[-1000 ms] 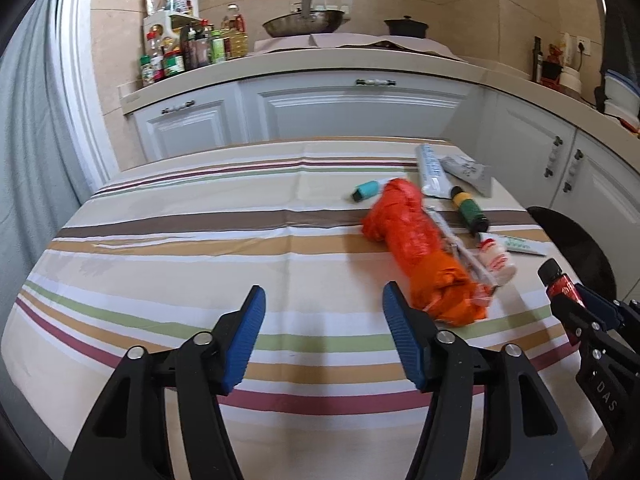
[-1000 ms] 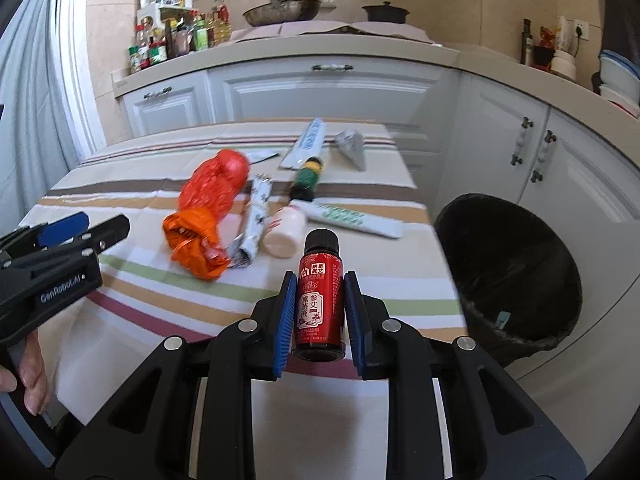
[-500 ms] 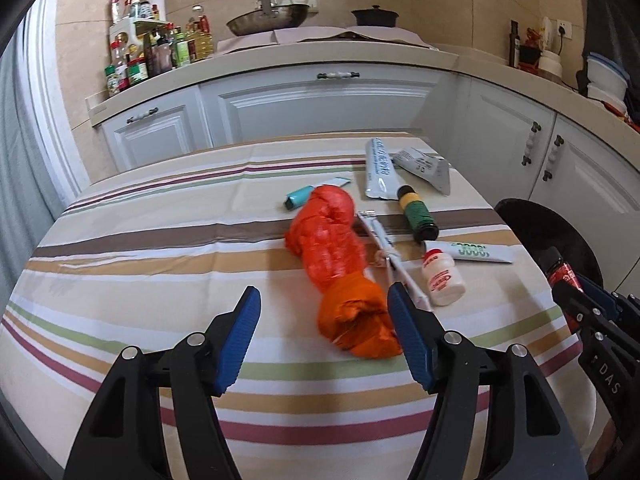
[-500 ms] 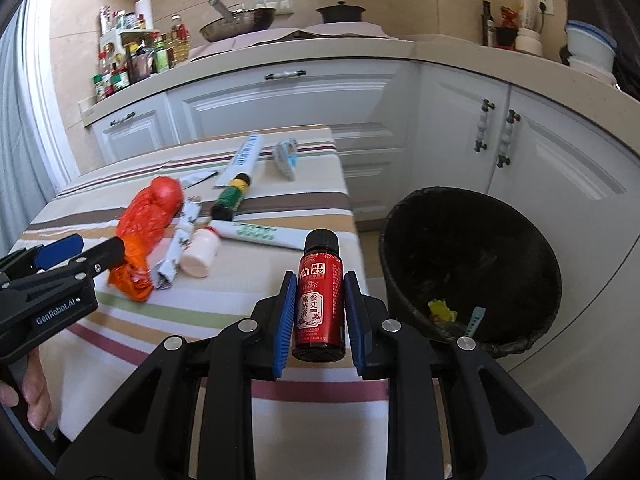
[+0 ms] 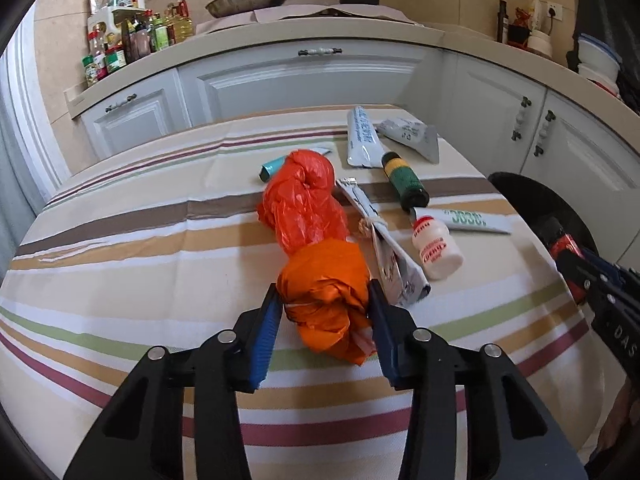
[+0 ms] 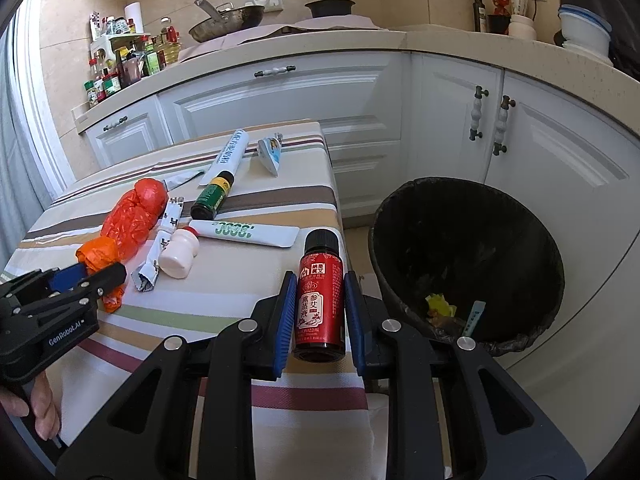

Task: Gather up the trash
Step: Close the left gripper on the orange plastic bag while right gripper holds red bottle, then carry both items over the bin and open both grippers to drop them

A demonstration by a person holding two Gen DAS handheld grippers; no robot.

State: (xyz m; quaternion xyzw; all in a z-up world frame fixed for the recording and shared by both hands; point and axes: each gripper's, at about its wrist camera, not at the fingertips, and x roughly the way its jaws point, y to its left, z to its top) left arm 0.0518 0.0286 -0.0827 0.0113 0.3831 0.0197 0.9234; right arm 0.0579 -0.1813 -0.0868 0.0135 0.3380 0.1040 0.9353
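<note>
My left gripper (image 5: 325, 300) is shut on the near end of an orange plastic bag (image 5: 324, 288) lying on the striped table; a redder bag (image 5: 304, 200) lies just behind it. My right gripper (image 6: 318, 292) is shut on a small red bottle (image 6: 320, 300) with a black cap, held at the table's right edge beside the black trash bin (image 6: 464, 256). The bags (image 6: 132, 216) and the left gripper (image 6: 86, 280) also show in the right wrist view.
On the striped tablecloth (image 5: 140, 248) lie a white bottle (image 5: 436, 248), a green bottle (image 5: 404, 184), a rolled paper packet (image 5: 384, 248) and several tubes (image 5: 362, 136). White cabinets (image 6: 280, 100) and a cluttered counter stand behind. The bin holds some scraps (image 6: 440, 306).
My left gripper moved forward to the orange bag and closed on it. My right gripper carried the red bottle rightwards, closer to the bin.
</note>
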